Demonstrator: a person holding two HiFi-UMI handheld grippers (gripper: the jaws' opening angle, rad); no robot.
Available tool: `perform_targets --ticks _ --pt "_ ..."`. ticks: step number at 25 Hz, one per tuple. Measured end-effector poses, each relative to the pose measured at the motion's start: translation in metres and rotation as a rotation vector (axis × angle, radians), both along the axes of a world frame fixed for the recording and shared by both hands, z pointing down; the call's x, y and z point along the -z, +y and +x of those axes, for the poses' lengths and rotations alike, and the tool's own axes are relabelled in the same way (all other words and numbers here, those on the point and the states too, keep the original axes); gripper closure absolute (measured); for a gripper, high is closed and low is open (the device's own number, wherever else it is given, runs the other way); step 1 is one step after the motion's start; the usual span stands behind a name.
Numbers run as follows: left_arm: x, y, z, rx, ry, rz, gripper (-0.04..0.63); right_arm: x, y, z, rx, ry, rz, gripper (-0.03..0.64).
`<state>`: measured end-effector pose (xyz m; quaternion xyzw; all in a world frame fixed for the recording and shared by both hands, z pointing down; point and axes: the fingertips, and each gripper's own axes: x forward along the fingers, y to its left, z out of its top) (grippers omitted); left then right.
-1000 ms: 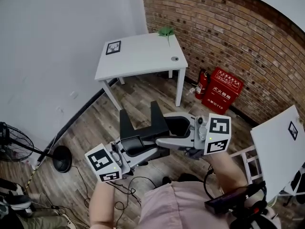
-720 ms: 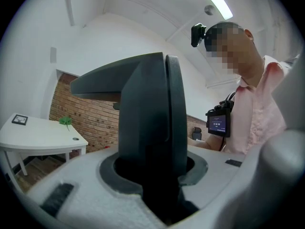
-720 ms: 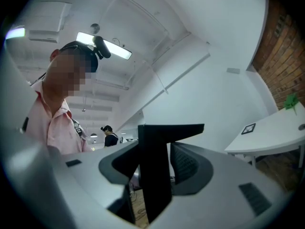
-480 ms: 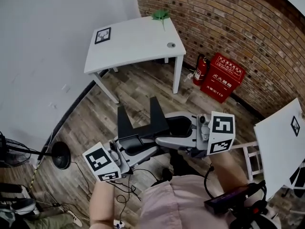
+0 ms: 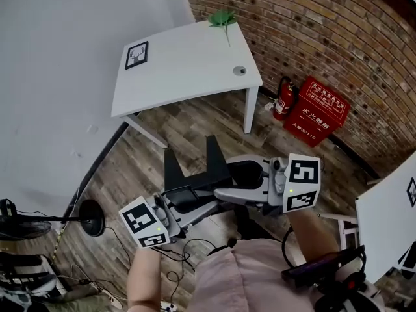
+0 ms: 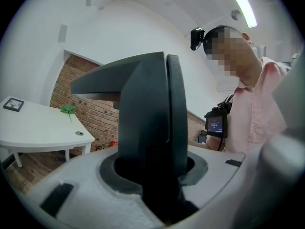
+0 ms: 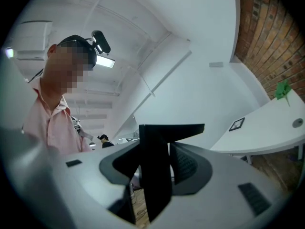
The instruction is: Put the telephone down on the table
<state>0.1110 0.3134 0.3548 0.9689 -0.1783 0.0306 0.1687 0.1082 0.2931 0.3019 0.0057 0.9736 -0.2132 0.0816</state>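
The telephone [image 5: 214,161] is a black piece with two upright slabs, held in the air above the wooden floor. My left gripper [image 5: 198,205] comes in from the left and is shut on it. My right gripper [image 5: 226,188] comes in from the right; its jaws have just been closing, and they hold the telephone between them. In the left gripper view a thick black slab [image 6: 147,118] stands in the dark-lined grey jaws of the left gripper [image 6: 152,178]. The right gripper [image 7: 152,178] clasps another black slab [image 7: 155,171]. The white table [image 5: 188,77] stands ahead.
On the table lie a marker card [image 5: 136,55], a green object [image 5: 223,18] and a small round thing [image 5: 240,71]. A fire extinguisher [image 5: 285,99] and a red box [image 5: 322,112] stand by the brick wall. A fan stand [image 5: 91,216] and cables [image 5: 175,265] are on the floor at the left.
The white table now looks larger and nearer in the head view. Both grippers have kept the same hold on the telephone, and it sits between them as before.
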Motion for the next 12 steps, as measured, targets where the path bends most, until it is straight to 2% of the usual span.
perform_targets --ticks 12 --pt "0.019 -0.093 0.011 0.024 0.010 0.015 0.431 0.020 -0.091 0.011 0.010 -0.012 0.025 0.428"
